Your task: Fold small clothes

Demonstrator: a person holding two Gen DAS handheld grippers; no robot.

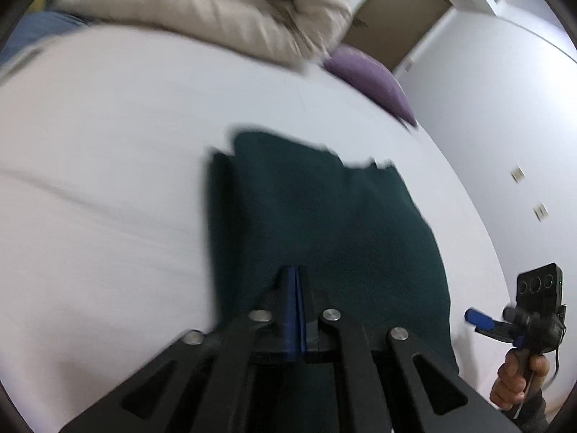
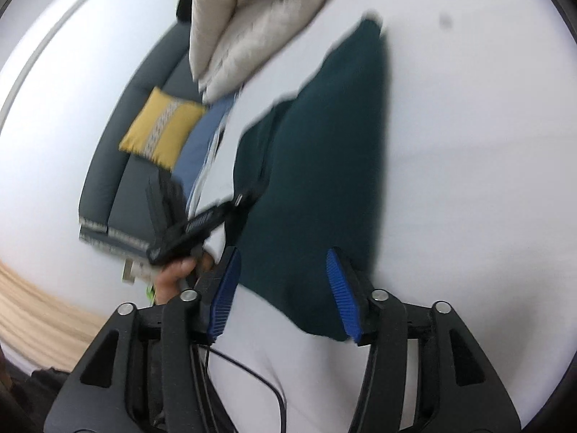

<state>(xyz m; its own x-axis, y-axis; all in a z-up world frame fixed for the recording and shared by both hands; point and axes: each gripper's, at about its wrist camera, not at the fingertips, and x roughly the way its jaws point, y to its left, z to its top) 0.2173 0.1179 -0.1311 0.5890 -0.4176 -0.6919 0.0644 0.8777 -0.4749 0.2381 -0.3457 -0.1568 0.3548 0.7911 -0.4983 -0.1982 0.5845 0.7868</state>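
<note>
- Green garment [image 1: 317, 216] lies folded flat on the white bed [image 1: 108, 180].
- Left gripper [image 1: 296, 281] is closed and empty; dragging it could rumple the fold.
- Right gripper [image 2: 285, 288] gapes empty; it might snag the hem.

The dark green garment [image 1: 324, 223] is matt, finely napped knit cloth on a smooth white bed sheet [image 1: 108, 166], beside a puffy quilted beige jacket [image 1: 202, 3], while each hand-held gripper [image 2: 285, 288] is matt black plastic with ribbed blue pads [image 2: 340, 288] and shiny metal pins [image 2: 378, 294].
</note>
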